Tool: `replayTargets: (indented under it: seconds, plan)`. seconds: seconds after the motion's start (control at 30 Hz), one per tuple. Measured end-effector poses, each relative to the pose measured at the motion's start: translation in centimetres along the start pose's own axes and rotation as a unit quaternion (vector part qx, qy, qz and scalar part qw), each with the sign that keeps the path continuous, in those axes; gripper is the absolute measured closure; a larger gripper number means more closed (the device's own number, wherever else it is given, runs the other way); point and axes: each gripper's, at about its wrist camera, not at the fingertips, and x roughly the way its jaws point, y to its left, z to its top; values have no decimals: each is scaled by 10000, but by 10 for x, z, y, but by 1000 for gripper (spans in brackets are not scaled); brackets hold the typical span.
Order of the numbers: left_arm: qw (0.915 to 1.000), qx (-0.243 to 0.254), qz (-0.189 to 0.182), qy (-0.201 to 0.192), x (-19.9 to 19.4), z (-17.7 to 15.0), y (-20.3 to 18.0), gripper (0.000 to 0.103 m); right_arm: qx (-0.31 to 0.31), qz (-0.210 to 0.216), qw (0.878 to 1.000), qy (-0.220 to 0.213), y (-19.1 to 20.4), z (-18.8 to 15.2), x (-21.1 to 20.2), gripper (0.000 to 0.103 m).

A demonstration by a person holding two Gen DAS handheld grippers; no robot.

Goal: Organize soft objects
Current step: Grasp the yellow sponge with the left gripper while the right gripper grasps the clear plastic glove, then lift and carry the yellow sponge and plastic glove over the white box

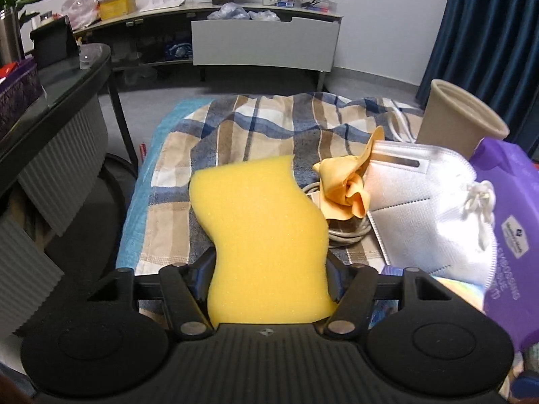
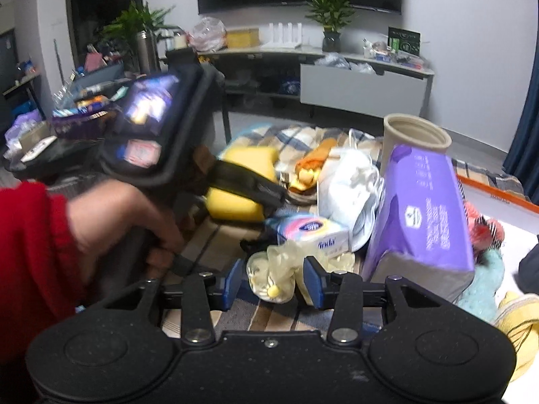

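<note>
The left gripper point(image 1: 269, 269) is clamped on the yellow sponge point(image 1: 262, 235), just above the checked cloth point(image 1: 235, 124). On that cloth, beside the sponge, lie an orange rag point(image 1: 347, 188) and a white mask point(image 1: 421, 208). The right gripper point(image 2: 274, 284) has its fingers apart around a pale glove point(image 2: 276, 269), not squeezing it.

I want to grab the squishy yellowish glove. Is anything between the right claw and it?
Nothing visible is. The yellowish glove already sits between the right claw's open blue fingers, with no other object in front of it.
</note>
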Motion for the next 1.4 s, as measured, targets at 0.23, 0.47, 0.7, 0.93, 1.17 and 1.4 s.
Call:
replayTargets:
  seconds: [0.23,0.47,0.7,0.93,1.17,1.4]
  plan:
    - [9994,16,-22,-357,-40,-6,0,40,-105,-483,9987,123,7,-4,19,55]
    - [9984,-189,-99,-529,-68,-13,-1,40,-134,-476,9986,-195,4,0,7,89]
    - [9970,-296,-118,-708,-90,-13,-4,40,31,-325,9967,-746,-16,19,-34,89]
    - [9951,-342,-193,-912,-110,-9,-13,40,293,-387,9915,-1206,-36,36,-63,89]
    - [9938,-252,-186,-1063,-123,-5,-20,40,358,-483,9878,-1433,-46,41,-81,89]
    - [9931,-158,-180,-1150,-129,-1,-26,40,330,-513,9869,-1495,-48,43,-83,89]
